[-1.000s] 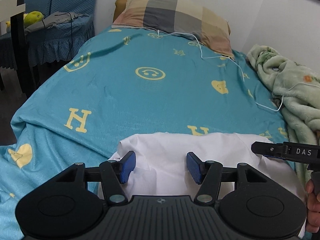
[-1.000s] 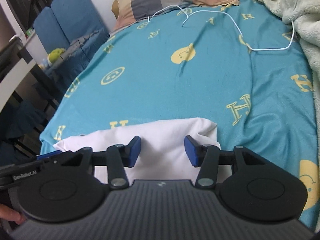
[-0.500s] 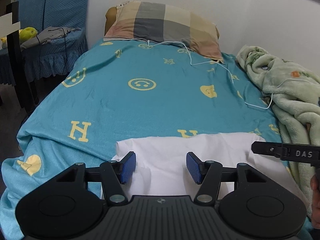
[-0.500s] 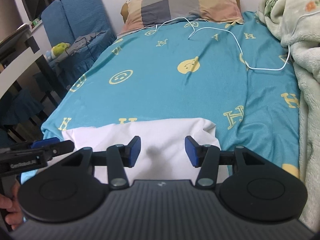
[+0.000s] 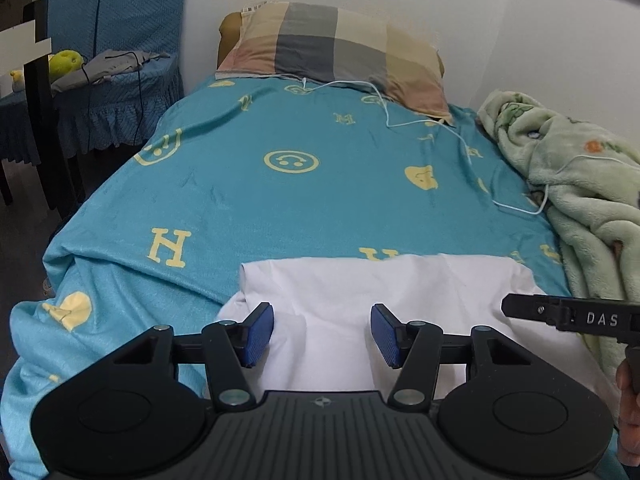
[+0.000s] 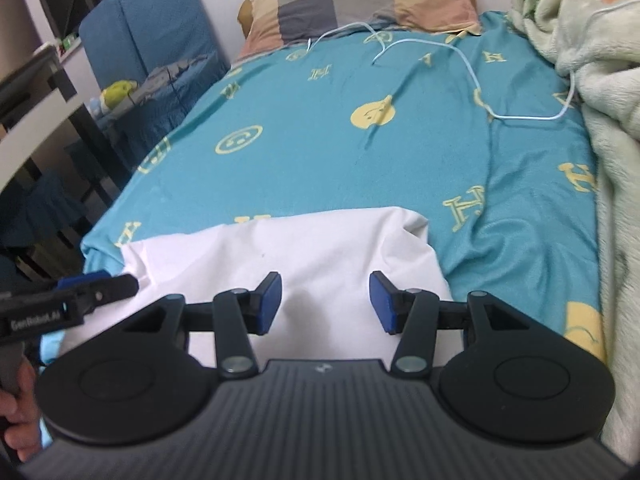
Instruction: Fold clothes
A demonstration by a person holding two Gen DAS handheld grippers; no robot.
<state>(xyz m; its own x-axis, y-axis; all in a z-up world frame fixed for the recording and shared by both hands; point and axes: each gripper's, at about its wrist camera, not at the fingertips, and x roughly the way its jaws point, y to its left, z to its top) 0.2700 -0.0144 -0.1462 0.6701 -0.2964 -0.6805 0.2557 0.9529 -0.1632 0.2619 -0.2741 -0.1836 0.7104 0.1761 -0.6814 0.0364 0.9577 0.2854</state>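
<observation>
A white garment lies folded flat at the near end of the bed, also seen in the right wrist view. My left gripper is open and empty, held above the garment's left half. My right gripper is open and empty, held above its right half. The right gripper's finger shows at the right in the left wrist view. The left gripper's finger shows at the left in the right wrist view.
The bed has a teal sheet with yellow prints. A plaid pillow lies at the head. A white cable runs across the sheet. A green blanket is heaped along the right side. A blue chair stands left.
Both grippers have drawn back and up from the garment, so more of the bed shows. The garment stays lying flat. Both stay open.
</observation>
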